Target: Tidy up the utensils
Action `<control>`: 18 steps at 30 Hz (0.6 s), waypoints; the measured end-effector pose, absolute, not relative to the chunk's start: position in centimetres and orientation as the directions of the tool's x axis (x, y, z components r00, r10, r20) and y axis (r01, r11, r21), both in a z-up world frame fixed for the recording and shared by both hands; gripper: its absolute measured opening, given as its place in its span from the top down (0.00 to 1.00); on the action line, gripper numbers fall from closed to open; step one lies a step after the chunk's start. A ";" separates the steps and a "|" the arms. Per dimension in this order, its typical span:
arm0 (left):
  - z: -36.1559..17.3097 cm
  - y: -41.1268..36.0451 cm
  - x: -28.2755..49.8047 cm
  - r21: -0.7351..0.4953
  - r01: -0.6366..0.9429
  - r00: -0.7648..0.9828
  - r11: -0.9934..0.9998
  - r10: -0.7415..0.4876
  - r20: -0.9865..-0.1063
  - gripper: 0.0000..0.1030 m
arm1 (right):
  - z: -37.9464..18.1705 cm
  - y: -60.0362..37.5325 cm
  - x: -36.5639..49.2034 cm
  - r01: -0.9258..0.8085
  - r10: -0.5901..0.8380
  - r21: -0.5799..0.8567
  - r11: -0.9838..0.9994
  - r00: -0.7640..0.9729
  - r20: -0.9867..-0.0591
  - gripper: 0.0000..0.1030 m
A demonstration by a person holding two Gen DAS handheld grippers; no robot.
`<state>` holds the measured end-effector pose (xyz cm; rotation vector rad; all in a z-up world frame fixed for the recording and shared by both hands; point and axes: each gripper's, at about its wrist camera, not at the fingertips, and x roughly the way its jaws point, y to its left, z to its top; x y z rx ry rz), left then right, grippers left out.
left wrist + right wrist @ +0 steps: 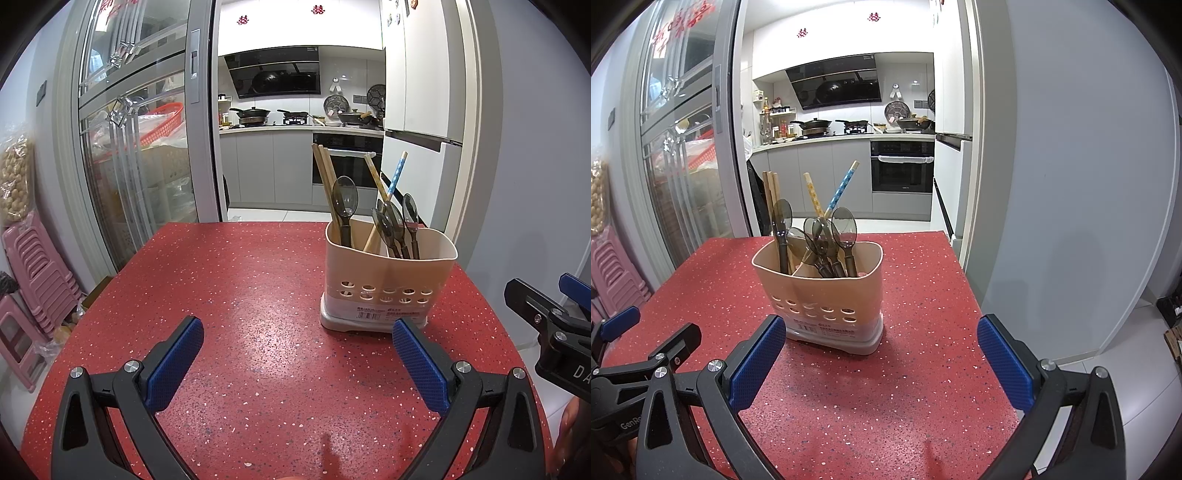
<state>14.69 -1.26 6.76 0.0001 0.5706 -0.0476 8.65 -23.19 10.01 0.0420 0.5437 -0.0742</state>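
Note:
A beige utensil holder (388,284) with a perforated lower band stands upright on the red speckled table (240,280); it also shows in the right wrist view (820,295). It holds several dark translucent spoons (345,199) (844,223), plain wooden chopsticks (325,173) (771,192), and a yellow-patterned and a blue-patterned chopstick (844,186). My left gripper (297,332) is open and empty, low over the table, left of and nearer than the holder. My right gripper (881,332) is open and empty, just in front of the holder.
The table's right edge (964,280) drops to a white floor beside a grey wall. A glass sliding door (140,147) and stacked pink stools (37,273) stand to the left. A kitchen with an oven (901,166) lies beyond the far edge.

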 end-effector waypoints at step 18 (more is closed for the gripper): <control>6.7 -0.8 14.7 -0.041 0.038 0.838 0.998 -0.054 -0.542 0.00 | 10.0 -23.2 8.7 0.081 -0.058 0.021 0.996 0.853 -0.519 0.00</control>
